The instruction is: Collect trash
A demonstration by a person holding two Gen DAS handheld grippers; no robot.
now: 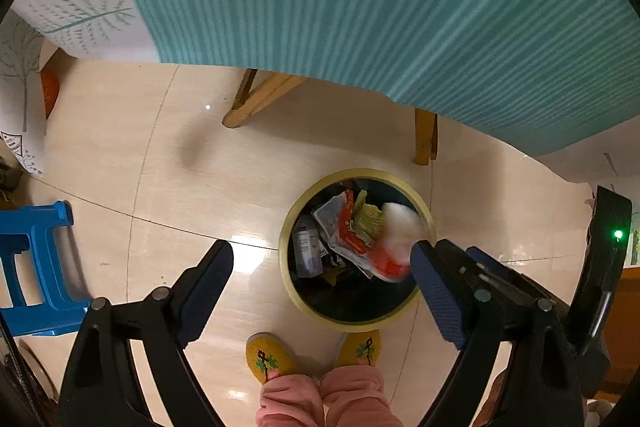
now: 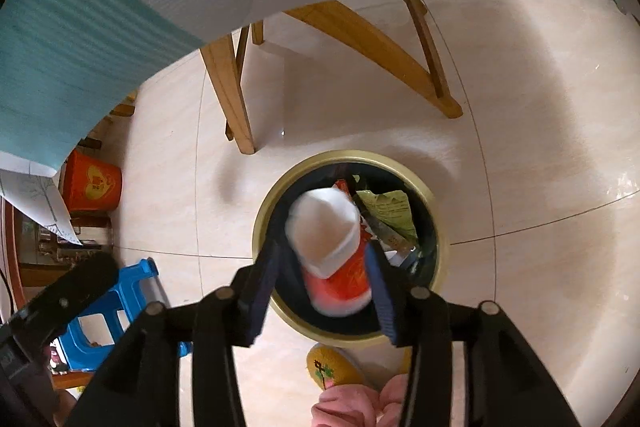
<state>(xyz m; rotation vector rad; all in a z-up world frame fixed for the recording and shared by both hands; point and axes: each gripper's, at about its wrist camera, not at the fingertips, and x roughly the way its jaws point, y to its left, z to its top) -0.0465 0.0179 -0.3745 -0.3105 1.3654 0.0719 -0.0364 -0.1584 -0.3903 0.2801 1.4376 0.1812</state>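
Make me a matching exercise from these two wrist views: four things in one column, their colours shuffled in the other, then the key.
Things:
1. stool
2. slippers
3. trash bin rim
4. cup between the right tongs

Colours:
A. white and red
B. blue
C. pale yellow
D. yellow with a flower pattern

Pairs: 1-B, 2-D, 3-C, 4-A
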